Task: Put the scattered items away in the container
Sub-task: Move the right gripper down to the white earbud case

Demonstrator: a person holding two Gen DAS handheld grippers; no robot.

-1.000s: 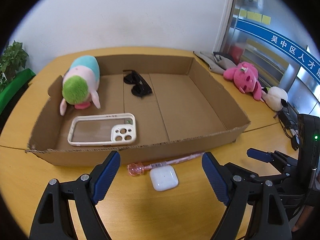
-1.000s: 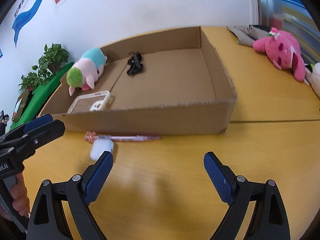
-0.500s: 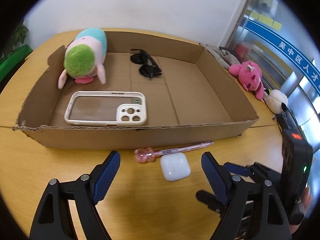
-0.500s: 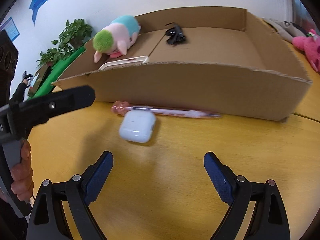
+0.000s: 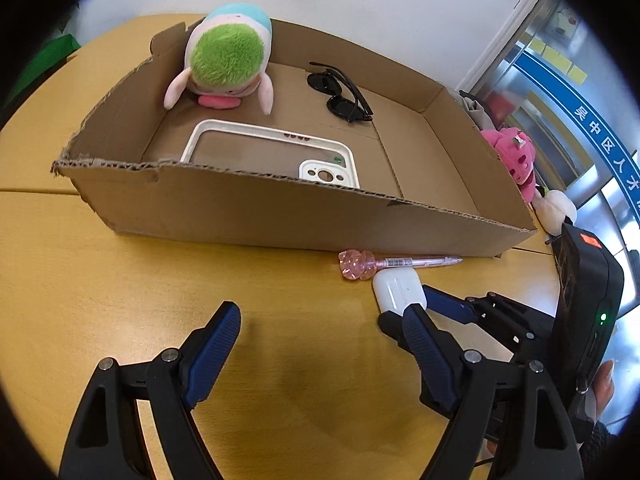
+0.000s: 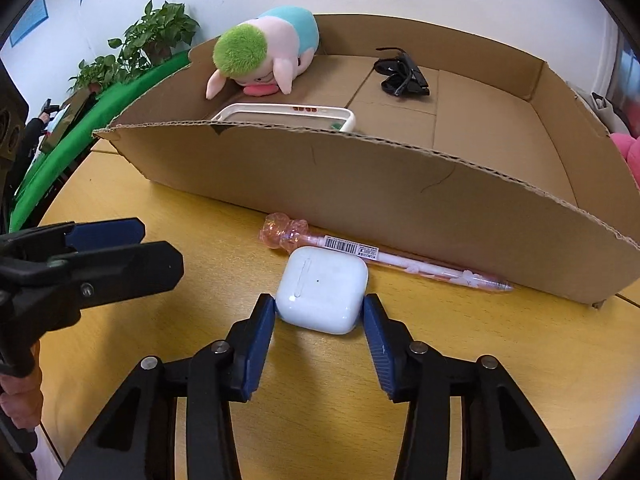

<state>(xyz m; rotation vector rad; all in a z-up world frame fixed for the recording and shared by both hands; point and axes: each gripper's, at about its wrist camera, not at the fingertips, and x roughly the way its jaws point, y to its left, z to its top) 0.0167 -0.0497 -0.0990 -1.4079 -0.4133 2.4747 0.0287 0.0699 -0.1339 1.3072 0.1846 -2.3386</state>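
A white earbuds case (image 6: 323,289) lies on the wooden table beside a pink pen (image 6: 384,257), just in front of the cardboard box (image 6: 360,184). My right gripper (image 6: 319,312) has its two blue pads touching the sides of the case. In the left wrist view the case (image 5: 397,289) sits right of my left gripper (image 5: 320,332), which is open and empty over the table. The box (image 5: 256,212) holds a green-haired plush (image 5: 228,64), a white phone case (image 5: 272,152) and black sunglasses (image 5: 340,96).
A pink plush (image 5: 516,156) and a white plush (image 5: 558,208) lie on the table right of the box. Potted plants (image 6: 132,52) and green cloth stand at the far left. The pen (image 5: 396,264) lies along the box's front wall.
My right gripper has moved forward and narrowed onto the earbuds case. My left gripper has shifted left and lower, still open.
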